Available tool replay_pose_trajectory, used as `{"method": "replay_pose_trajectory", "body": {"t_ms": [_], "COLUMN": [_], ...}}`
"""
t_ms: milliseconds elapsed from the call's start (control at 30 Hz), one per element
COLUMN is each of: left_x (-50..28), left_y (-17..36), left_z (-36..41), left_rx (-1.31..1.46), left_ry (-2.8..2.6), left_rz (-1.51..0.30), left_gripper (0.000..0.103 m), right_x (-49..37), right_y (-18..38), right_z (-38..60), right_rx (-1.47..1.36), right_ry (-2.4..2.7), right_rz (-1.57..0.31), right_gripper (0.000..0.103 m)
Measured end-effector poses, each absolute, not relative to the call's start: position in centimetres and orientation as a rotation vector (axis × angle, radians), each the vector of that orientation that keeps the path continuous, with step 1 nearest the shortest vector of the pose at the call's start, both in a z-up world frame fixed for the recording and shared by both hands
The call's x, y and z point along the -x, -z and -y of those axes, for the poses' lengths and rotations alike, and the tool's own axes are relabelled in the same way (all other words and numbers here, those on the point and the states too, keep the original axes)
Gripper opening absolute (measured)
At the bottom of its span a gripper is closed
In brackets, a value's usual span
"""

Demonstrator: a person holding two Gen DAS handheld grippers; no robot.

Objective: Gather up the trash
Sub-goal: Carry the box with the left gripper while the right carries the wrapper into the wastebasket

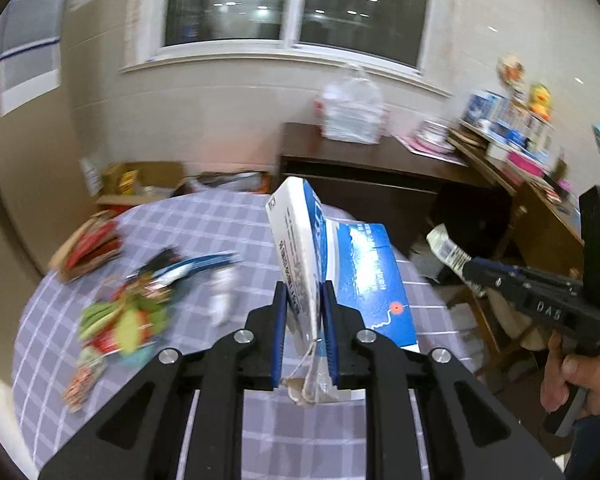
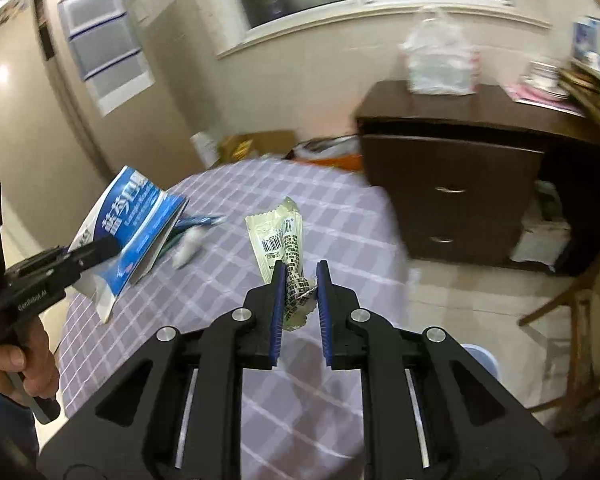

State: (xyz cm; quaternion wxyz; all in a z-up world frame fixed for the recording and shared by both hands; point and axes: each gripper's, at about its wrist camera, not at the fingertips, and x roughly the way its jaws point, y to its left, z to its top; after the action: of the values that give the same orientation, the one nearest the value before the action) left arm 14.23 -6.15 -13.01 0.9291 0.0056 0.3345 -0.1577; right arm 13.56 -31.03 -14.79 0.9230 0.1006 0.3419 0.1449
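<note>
In the left wrist view the left gripper (image 1: 305,312) is clamped almost shut on the torn lower end of a flattened blue and white carton (image 1: 324,264), which stands up above the checked tablecloth (image 1: 228,224); by its look it is light, thin card, stiff along the folds yet easy to crush, so a pinch across a flat folded edge, as here, seems the safest hold, while the ragged end could tear. It carries blue print, white panels and a small red dot. More bright wrappers (image 1: 120,320) lie blurred at the table's left, still uncollected. At the right edge a hand (image 1: 572,376) carries the right gripper (image 1: 466,266), which has a pale wrapper (image 1: 446,248) by its end. In the right wrist view that gripper's jaws stand narrowly apart, nearly closed, with the crumpled lower end of the wrapper pinched against the left pad; whether the right pad touches it I cannot tell. It is a cream foil sachet with a barcode, judged featherlight, limp and slippery, best gripped across its crimped seam
</note>
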Motion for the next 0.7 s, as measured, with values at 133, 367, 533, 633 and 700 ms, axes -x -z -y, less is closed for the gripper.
{"method": "replay_pose_trajectory", "body": {"t_ms": [133, 367, 533, 633, 700], "left_x": [-15.5, -16.4, -16.9, -17.1, -17.2], "left_y": [13.7, 16.5, 19.6, 21.3, 22.4], "left_z": [12.0, 21.8, 28.0, 30.5, 31.8], "left_rx": [-0.065, -0.169, -0.256, -0.297, -0.320], "left_ry": [0.430, 0.594, 0.668, 0.684, 0.688], "left_rz": [-0.720, -0.789, -0.869, -0.909, -0.938], "left_gripper": [0.016, 0.016, 0.016, 0.016, 0.016], "right_x": [-13.0, -11.3, -10.7, -10.5, -10.3], "right_y": [15.4, 17.9, 21.1, 22.8, 23.7], "right_z": [36.5, 45.3, 48.8, 50.4, 51.2], "right_rx": [-0.268, -0.390, -0.440, -0.472, -0.490], "right_ry": [-0.186, -0.016, 0.069, 0.095, 0.109], "right_rz": [-0.696, -0.719, -0.769, -0.792, -0.807], "right_gripper": [0.015, 0.015, 0.016, 0.016, 0.016]}}
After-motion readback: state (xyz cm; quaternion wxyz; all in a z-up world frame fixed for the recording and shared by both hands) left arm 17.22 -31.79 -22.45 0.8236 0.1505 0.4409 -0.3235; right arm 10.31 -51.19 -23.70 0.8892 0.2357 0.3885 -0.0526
